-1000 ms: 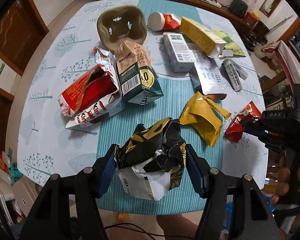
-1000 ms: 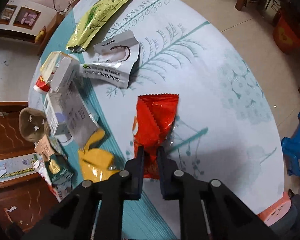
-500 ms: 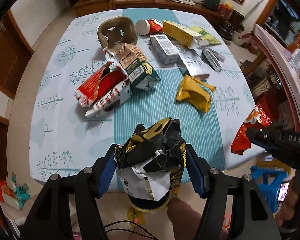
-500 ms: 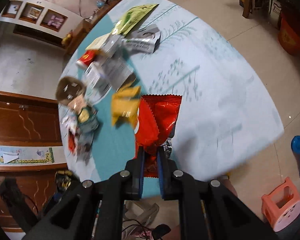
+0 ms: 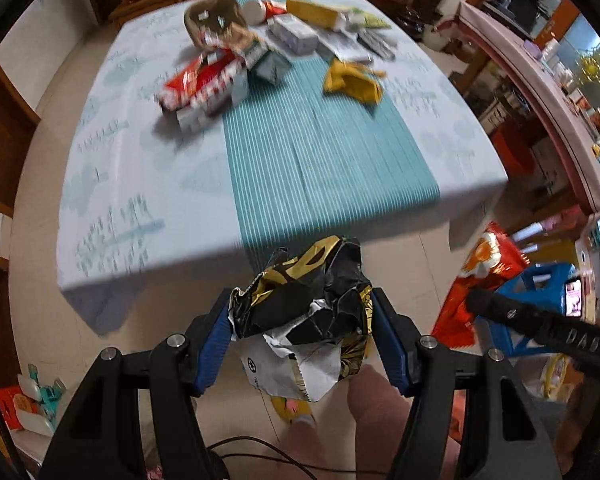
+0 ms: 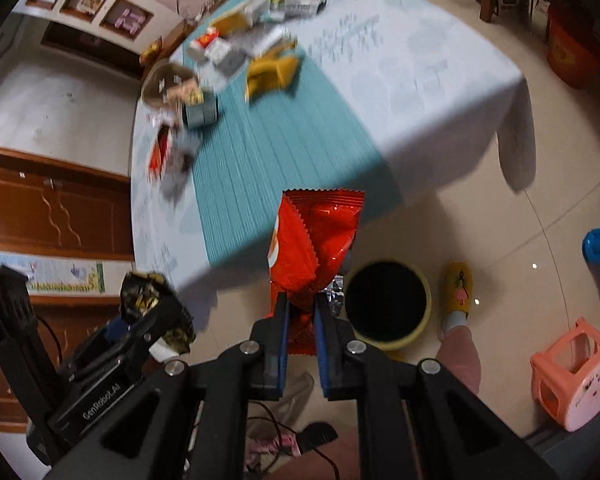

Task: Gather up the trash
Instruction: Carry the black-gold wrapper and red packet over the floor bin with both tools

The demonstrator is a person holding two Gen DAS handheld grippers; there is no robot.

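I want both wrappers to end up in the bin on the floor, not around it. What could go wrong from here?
1. The right gripper pinches only the bottom edge of the red foil snack bag; the bag stands beside the round yellow-rimmed bin, not over it, so an early release could miss.
2. The crumpled black-and-gold wrapper in the left gripper is bulky and sits further from the bin; it may catch the rim or bounce out.

Left tongs (image 5: 302, 344): pulled back off the surface (image 5: 260, 152), crumpled black-and-gold wrapper (image 5: 304, 296) now over the floor.
Right tongs (image 6: 300, 320): carried red packet (image 6: 316, 240) past the surface edge, beside the yellow-rimmed bin (image 6: 388, 304).
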